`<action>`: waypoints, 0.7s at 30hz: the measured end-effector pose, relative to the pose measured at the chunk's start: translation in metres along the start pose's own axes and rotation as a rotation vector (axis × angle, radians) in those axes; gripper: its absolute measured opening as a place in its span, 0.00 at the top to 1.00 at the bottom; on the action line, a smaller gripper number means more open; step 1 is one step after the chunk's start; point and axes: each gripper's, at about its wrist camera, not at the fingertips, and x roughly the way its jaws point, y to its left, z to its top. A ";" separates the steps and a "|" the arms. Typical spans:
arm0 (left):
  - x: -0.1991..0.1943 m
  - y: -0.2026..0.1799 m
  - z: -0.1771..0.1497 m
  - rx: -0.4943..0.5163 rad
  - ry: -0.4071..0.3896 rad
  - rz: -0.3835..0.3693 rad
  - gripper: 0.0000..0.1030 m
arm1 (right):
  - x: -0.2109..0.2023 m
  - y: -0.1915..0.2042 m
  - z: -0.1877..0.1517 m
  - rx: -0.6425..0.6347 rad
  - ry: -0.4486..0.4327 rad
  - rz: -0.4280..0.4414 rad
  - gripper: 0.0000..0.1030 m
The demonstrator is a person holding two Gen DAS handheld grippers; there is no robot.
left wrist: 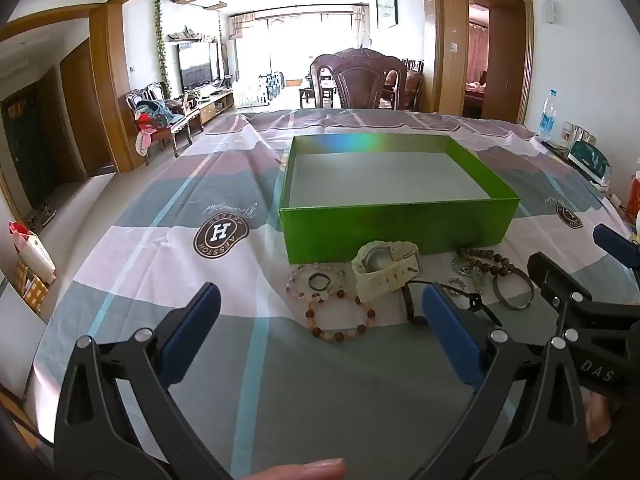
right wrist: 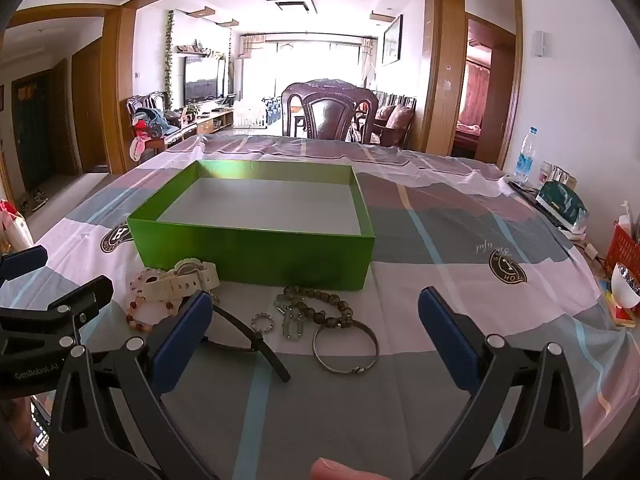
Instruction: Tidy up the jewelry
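Observation:
An empty green box (left wrist: 396, 226) (right wrist: 256, 258) stands on the checked cloth. Jewelry lies in front of it: a pale watch (left wrist: 386, 270) (right wrist: 188, 278), a red and pink bead bracelet (left wrist: 340, 320) (right wrist: 138, 318), a clear bead bracelet (left wrist: 296, 278), a brown bead bracelet (left wrist: 486, 260) (right wrist: 340, 308), a metal bangle (left wrist: 514, 288) (right wrist: 346, 350), a small ring (right wrist: 262, 322) and a black strap (right wrist: 256, 350). My left gripper (left wrist: 320, 320) hovers open just short of the red beads. Near the bangle, my right gripper (right wrist: 316, 328) is open too; nothing is held.
A dark wooden chair (left wrist: 358, 80) stands past the table's far edge. Along the right edge sit a water bottle (right wrist: 526, 156), a green pouch (right wrist: 562, 202), a red basket (right wrist: 622, 250) and a white bowl (right wrist: 624, 290). A thumb tip (left wrist: 304, 470) shows at the bottom.

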 end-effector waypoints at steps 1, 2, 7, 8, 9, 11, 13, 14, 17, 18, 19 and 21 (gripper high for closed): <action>0.000 0.000 0.000 0.001 0.000 0.000 0.03 | 0.000 0.000 0.000 0.005 0.001 0.003 0.02; 0.000 0.000 0.000 0.002 -0.001 0.001 0.03 | 0.000 -0.001 0.000 0.006 0.000 0.004 0.02; 0.000 0.000 0.000 0.003 0.000 0.002 0.03 | 0.000 -0.001 0.000 0.007 0.001 0.004 0.02; 0.000 0.000 0.000 0.003 -0.001 0.002 0.03 | 0.000 -0.001 -0.001 0.006 0.000 0.004 0.02; 0.000 0.000 0.000 0.003 -0.001 0.002 0.03 | 0.000 -0.001 -0.001 0.006 0.000 0.003 0.02; 0.000 0.000 0.000 0.003 0.000 0.001 0.03 | 0.000 -0.001 -0.001 0.005 0.000 0.002 0.02; 0.000 0.000 0.000 0.002 0.000 0.001 0.03 | 0.000 -0.001 -0.001 0.007 0.001 0.004 0.02; 0.000 0.000 0.000 0.004 -0.002 0.003 0.03 | 0.000 -0.001 -0.001 0.007 0.001 0.005 0.02; 0.000 0.000 0.000 0.004 -0.002 0.003 0.03 | 0.000 -0.001 -0.001 0.008 0.002 0.005 0.02; 0.000 0.000 0.000 0.004 -0.002 0.003 0.03 | 0.000 -0.001 -0.001 0.008 0.002 0.005 0.02; 0.000 0.000 0.000 0.004 -0.002 0.004 0.03 | 0.000 -0.001 -0.001 0.008 0.002 0.005 0.02; 0.000 0.000 0.000 0.003 0.001 0.004 0.03 | 0.001 -0.001 -0.001 0.009 0.004 0.005 0.02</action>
